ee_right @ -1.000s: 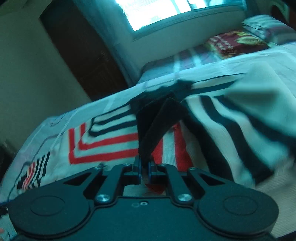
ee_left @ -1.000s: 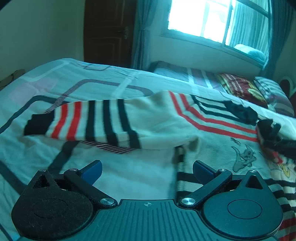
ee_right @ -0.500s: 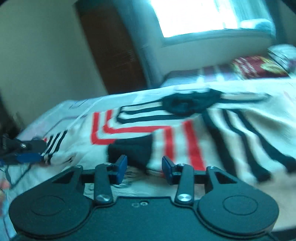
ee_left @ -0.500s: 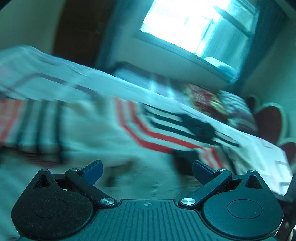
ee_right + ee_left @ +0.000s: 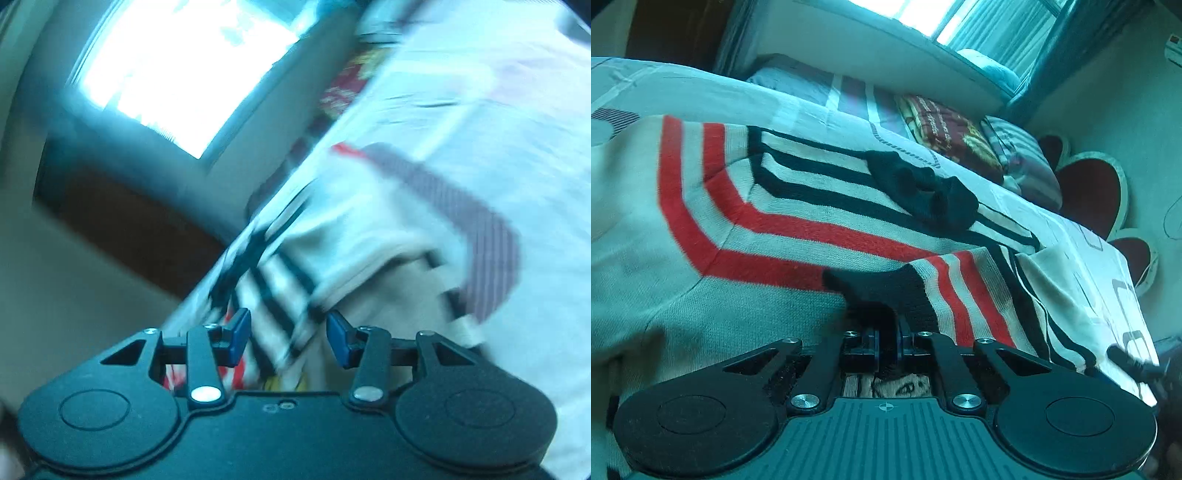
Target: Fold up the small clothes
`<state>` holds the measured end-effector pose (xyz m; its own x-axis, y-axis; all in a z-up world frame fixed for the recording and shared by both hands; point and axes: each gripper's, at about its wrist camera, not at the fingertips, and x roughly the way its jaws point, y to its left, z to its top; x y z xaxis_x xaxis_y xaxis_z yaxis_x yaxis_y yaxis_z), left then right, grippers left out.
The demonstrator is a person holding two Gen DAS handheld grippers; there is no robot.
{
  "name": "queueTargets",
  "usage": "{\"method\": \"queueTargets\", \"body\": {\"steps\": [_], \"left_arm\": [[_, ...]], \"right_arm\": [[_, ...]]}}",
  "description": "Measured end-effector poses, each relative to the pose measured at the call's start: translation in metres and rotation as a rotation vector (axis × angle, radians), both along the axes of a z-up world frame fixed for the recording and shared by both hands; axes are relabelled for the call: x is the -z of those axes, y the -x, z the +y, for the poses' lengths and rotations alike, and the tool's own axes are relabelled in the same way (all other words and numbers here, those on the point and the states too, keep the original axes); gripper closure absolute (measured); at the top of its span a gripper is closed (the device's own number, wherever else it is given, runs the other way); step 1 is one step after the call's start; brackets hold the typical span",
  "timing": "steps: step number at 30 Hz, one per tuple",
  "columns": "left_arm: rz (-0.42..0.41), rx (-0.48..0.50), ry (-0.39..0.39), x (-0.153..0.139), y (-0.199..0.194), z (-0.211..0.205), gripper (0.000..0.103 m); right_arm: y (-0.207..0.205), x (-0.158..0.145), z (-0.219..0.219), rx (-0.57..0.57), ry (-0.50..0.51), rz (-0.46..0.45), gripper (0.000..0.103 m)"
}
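Left gripper (image 5: 888, 341): pinched on the black sleeve cuff (image 5: 886, 291) of the striped sweater (image 5: 783, 221).
Right gripper (image 5: 288, 338): jaws apart, holding nothing; blurred view, sweater directly ahead.
Sweater: spread on the bed (image 5: 701, 96).

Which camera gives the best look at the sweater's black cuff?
The left wrist view: the black cuff is sharp and central, clamped in the left gripper. The right wrist view is motion-blurred, showing only striped fabric.

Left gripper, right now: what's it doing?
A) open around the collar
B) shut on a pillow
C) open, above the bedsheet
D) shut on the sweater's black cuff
D: in the left wrist view the left gripper has its jaws pressed together on the black cuff of the striped sweater.
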<state>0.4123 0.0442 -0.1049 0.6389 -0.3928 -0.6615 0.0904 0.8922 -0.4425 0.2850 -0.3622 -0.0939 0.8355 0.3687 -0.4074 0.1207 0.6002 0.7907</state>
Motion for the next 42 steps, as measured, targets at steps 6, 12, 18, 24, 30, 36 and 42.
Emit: {"method": "queueTargets", "body": {"steps": [6, 12, 18, 24, 30, 36, 42], "left_arm": [[-0.056, 0.005, -0.034, -0.018, 0.006, 0.011, 0.095], [-0.161, -0.062, -0.126, -0.031, 0.025, 0.018, 0.095], [-0.133, -0.034, -0.317, -0.006, 0.023, 0.009, 0.1], [-0.142, -0.128, -0.377, -0.023, 0.041, 0.023, 0.061], [-0.266, -0.034, -0.289, -0.053, 0.029, -0.008, 0.049], [-0.267, 0.153, -0.289, -0.041, -0.011, -0.092, 0.049], [-0.183, 0.096, -0.418, -0.014, -0.026, -0.109, 0.049]], "right_arm": [[-0.014, 0.023, -0.042, 0.132, -0.195, 0.05, 0.065], [-0.01, -0.013, -0.009, 0.066, 0.204, -0.023, 0.096], [-0.013, 0.011, -0.004, 0.064, 0.29, 0.048, 0.098], [0.009, -0.012, -0.013, -0.05, 0.309, 0.02, 0.076], [-0.023, -0.047, -0.027, -0.059, 0.457, -0.099, 0.076], [-0.123, -0.033, -0.033, -0.157, 0.467, -0.057, 0.067], [-0.158, -0.008, -0.034, -0.243, 0.469, 0.008, 0.094]]}}
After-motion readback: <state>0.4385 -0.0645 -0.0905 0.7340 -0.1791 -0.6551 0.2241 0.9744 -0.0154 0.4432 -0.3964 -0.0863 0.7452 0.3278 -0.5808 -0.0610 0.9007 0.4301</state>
